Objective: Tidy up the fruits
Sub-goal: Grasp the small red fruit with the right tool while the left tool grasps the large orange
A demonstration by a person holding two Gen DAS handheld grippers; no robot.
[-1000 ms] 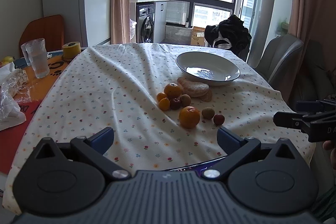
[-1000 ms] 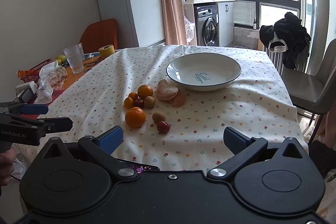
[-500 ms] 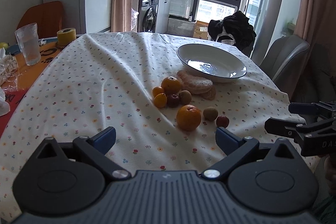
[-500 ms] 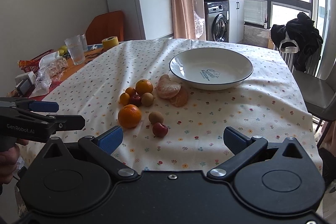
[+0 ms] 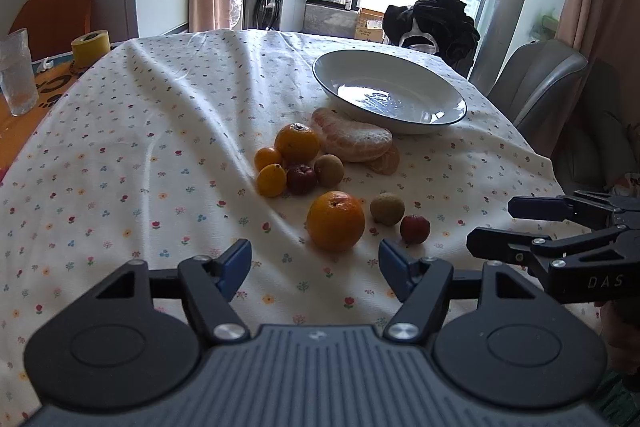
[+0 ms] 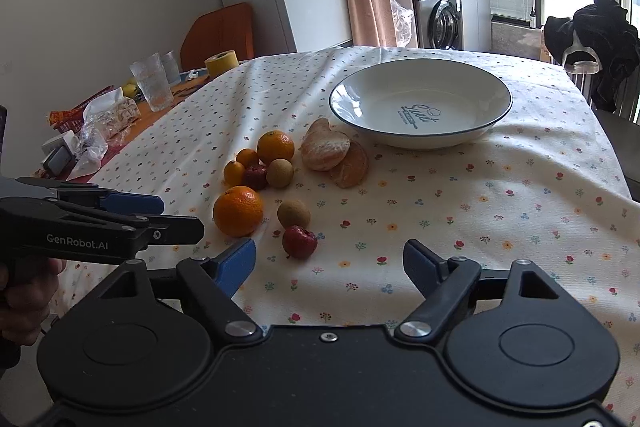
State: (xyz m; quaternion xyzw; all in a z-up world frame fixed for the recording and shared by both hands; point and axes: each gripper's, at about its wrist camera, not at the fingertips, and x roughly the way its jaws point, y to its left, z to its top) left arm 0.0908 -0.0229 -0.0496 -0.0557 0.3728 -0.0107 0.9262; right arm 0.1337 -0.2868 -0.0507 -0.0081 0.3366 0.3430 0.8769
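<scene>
Orange fruit (image 5: 335, 221) lying loose before white bowl (image 5: 424, 119); left gripper (image 5: 315, 269) and right gripper (image 6: 329, 264) both spread, empty.

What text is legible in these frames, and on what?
"GenRobot.AI": side of the left gripper.
"DAS": side of the right gripper, cut off by the frame edge.
"Sweet": printed inside the white bowl; the small line under it is too small to read.
Orange mat by the glass: partial large letters, unreadable.
</scene>
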